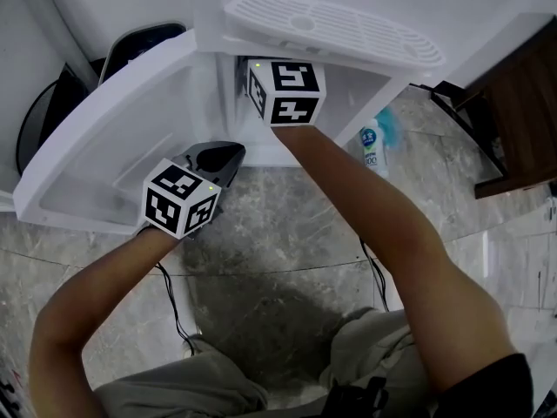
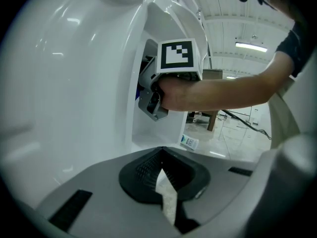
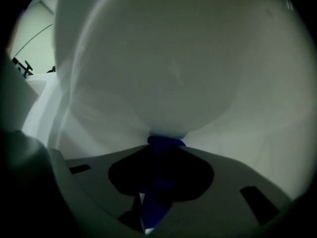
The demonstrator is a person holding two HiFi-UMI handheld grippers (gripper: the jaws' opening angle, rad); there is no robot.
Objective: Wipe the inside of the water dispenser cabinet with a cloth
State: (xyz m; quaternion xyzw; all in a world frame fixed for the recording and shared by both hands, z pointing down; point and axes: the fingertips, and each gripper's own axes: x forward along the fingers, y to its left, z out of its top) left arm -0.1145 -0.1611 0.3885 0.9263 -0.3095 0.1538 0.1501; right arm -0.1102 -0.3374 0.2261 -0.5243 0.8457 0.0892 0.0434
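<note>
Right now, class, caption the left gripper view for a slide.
Shut left tool faces the right tool reaching into the white dispenser cabinet.

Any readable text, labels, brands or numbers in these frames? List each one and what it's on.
Bottle on the floor: the label carries print, but it is too small and blurred to read in either view.
Marker cubes: black-and-white square patterns only, no words.
Nothing else legible in any view.

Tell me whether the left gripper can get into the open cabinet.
Probably yes, tightly: the door stands open and the left gripper sits just outside the cabinet, but the right gripper and forearm occupy the opening.
</note>
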